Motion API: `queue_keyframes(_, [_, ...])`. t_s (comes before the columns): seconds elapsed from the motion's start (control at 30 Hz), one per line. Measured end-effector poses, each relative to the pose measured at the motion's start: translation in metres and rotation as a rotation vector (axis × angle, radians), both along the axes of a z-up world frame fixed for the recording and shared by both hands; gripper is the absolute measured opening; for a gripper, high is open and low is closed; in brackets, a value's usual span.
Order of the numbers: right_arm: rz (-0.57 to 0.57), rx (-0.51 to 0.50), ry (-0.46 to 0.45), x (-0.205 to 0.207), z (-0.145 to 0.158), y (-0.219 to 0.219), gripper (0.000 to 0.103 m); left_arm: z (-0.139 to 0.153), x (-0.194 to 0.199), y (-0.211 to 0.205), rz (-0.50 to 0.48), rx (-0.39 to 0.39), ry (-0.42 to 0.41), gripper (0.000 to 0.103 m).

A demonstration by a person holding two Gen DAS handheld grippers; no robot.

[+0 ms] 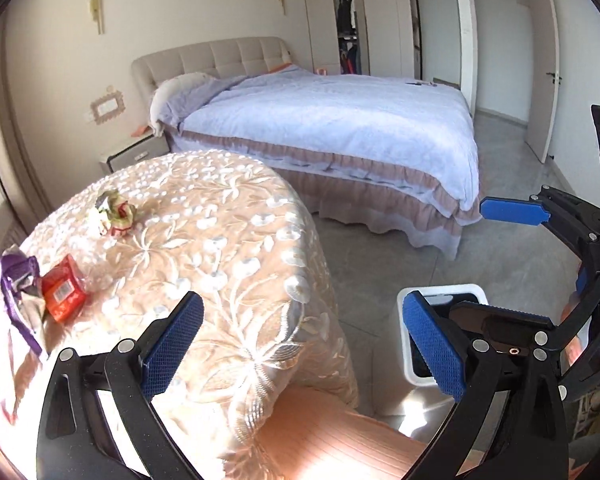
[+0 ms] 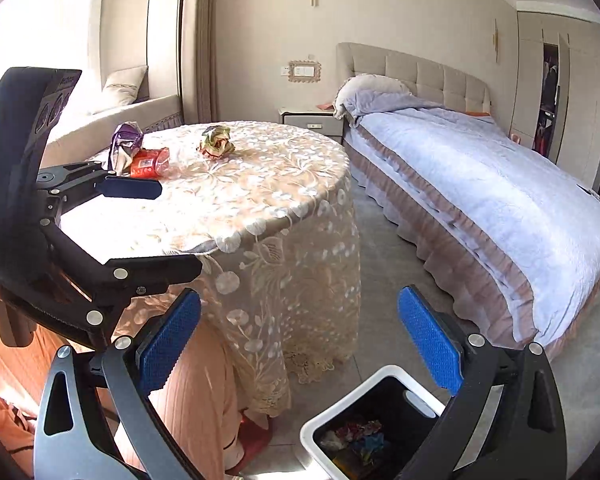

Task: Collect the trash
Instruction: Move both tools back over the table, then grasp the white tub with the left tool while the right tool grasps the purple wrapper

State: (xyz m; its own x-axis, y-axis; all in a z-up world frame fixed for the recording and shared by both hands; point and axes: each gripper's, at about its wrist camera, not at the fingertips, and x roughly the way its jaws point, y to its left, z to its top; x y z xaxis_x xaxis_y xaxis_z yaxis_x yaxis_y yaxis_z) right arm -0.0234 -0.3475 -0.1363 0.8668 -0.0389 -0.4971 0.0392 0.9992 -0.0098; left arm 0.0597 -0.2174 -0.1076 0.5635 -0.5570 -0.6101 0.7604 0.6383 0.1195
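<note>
A round worktop (image 2: pixel 260 184) draped in a cream floral lace cloth carries the remaining trash. A white-rimmed, black-lined bin (image 2: pixel 380 432), already holding scraps, sits on the floor near right. On the worktop's far left lie a purple foil bag (image 1: pixel 18 280), a red wrapper (image 1: pixel 62 288) touching it, and a crumpled green-gold wrapper (image 1: pixel 114 212) farther in. The left hand-held gripper (image 1: pixel 300 348) is released, empty and probably nearer; the trash lies forward-left of it. The right hand-held gripper (image 2: pixel 300 344), also released, hangs above the bin.
</note>
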Motion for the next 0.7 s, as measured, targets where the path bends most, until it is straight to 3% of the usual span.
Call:
queue_keyframes(0.17, [0.104, 0.003, -0.046, 0.04, 0.014, 0.046, 0.098, 0.012, 0.02, 0.057, 0.201, -0.021, -0.039, 0.098])
queue_keyframes(0.37, [0.226, 0.044, -0.094, 0.081, 0.033, 0.099, 0.098, 0.02, 0.045, 0.135, 0.421, -0.07, -0.015, 0.098])
queue_keyframes(0.7, [0.338, 0.041, -0.088, 0.144, 0.047, 0.171, 0.098, 0.019, 0.077, 0.234, 0.698, -0.134, 0.023, 0.098])
